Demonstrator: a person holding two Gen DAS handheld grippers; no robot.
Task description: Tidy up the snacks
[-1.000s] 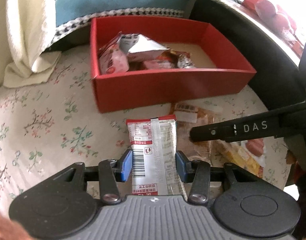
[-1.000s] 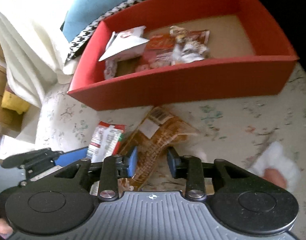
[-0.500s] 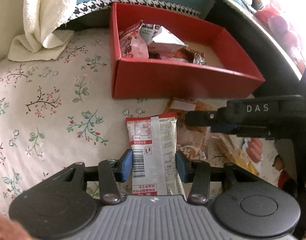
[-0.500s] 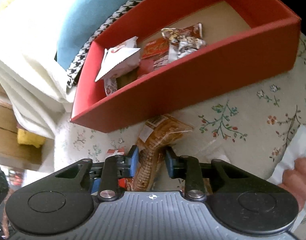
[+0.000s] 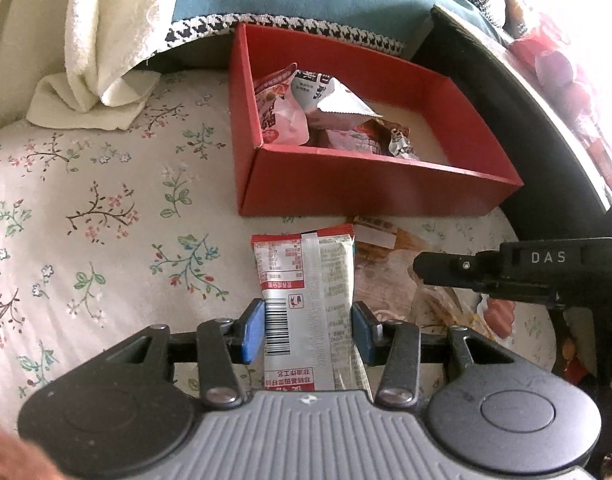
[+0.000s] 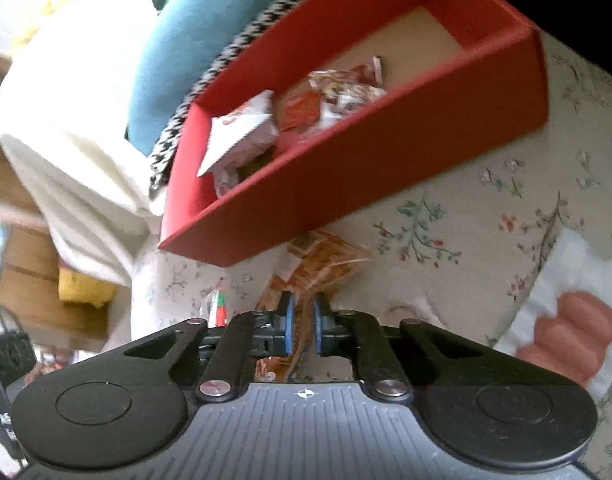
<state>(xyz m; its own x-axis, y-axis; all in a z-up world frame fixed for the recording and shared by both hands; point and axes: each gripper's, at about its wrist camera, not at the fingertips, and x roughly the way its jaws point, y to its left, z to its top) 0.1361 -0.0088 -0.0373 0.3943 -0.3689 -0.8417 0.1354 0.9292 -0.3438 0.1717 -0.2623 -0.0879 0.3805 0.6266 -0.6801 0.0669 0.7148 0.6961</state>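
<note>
The left tool (image 5: 308, 330) is pinched on a red and white snack packet (image 5: 306, 300) just in front of the red box (image 5: 370, 196). The right tool (image 6: 303, 322) has just been closing, and now it squeezes the edge of a brown see-through snack bag (image 6: 326, 258) lying on the flowered bed sheet (image 5: 86, 208). Each pack should be lifted clear over the box wall and let go inside, beside the snacks already there. The black arm reads "DAS" (image 5: 548, 258). The packet's small print is too tiny to read.

floral bedsheet (image 5: 106, 208), red box (image 5: 366, 188), sausage pack (image 6: 566, 312)
</note>
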